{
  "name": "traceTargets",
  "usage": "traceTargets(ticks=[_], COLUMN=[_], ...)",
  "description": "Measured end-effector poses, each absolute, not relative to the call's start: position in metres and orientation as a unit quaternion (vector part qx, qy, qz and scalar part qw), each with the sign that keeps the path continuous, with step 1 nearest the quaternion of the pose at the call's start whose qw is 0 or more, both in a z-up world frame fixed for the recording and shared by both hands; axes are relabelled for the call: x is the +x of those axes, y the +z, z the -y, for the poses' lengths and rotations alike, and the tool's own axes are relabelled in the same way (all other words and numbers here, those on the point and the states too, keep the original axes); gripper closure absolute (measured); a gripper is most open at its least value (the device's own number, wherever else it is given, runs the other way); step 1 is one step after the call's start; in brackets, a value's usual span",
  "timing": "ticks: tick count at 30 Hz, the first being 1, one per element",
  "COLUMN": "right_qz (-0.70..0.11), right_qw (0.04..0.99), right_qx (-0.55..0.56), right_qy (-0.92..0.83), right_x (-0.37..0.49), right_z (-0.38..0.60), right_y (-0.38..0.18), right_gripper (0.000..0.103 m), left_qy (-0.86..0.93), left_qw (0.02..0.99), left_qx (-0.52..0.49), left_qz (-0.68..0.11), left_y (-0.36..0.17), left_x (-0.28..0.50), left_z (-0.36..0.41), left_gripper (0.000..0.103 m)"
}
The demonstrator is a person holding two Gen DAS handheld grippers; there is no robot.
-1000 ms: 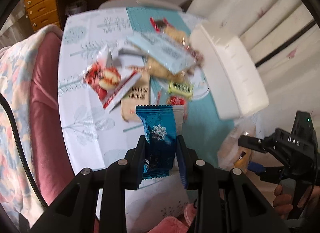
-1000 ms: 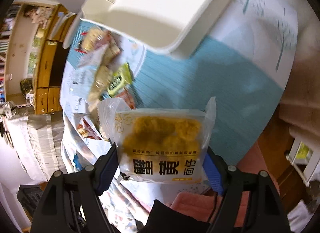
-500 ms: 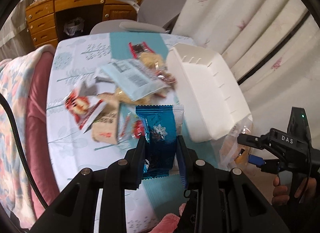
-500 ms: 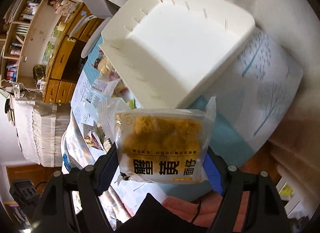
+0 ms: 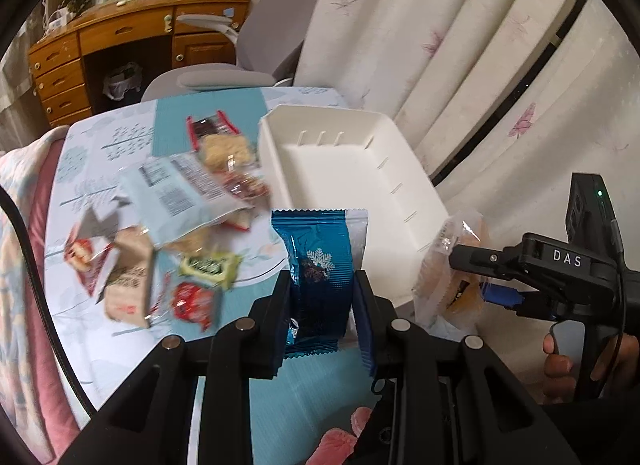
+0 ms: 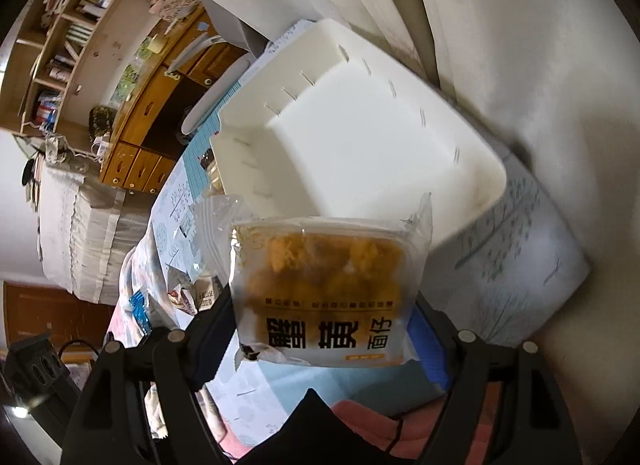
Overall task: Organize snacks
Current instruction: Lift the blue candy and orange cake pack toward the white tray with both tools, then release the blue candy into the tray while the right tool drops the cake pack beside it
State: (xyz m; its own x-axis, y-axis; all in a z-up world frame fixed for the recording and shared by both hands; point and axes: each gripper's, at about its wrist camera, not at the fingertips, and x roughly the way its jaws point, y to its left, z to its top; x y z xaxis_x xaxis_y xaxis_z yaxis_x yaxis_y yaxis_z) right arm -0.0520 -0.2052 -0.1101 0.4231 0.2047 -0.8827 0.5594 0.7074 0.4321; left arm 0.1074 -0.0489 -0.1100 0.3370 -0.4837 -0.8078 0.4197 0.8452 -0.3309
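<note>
In the left wrist view my left gripper [image 5: 322,305] sat at lower centre, its jaws closed on a blue snowflake snack packet [image 5: 318,277] held upright. Just behind it, at centre frame, I saw the white bin [image 5: 404,181] on the patterned tablecloth [image 5: 100,145], with a loose pile of snacks [image 5: 180,205] spread to its left. At right, my right gripper [image 5: 468,273] gripped a clear packet of golden pastry [image 5: 448,277] beside the bin's near corner. In the right wrist view that pastry packet [image 6: 324,293] filled lower centre, clamped between the jaws, with the bin [image 6: 360,137] just beyond it.
</note>
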Motion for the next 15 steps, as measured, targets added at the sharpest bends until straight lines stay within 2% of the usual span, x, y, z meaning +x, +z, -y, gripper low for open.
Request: traceTargets(ticks=[14,15], right_qz=[-0.520,-0.523], right_qw=[0.791,0.790], right_qx=[0.309,0.306], right_qy=[-0.098,-0.098], right_x=[-0.024,-0.022], right_z=[0.255,0.257], right_y=[-0.100,-0.101], right_gripper=[0.019,0.019], left_qy=[-0.277,-0.273], left_qw=[0.831,0.831], left_qx=[-0.037,-0.039], left_qz=[-0.482,-0.484], left_y=[-0.113,-0.115], left_x=[0.126,0.128], left_z=[0.125,0.128], left_gripper=[0.075,0.073])
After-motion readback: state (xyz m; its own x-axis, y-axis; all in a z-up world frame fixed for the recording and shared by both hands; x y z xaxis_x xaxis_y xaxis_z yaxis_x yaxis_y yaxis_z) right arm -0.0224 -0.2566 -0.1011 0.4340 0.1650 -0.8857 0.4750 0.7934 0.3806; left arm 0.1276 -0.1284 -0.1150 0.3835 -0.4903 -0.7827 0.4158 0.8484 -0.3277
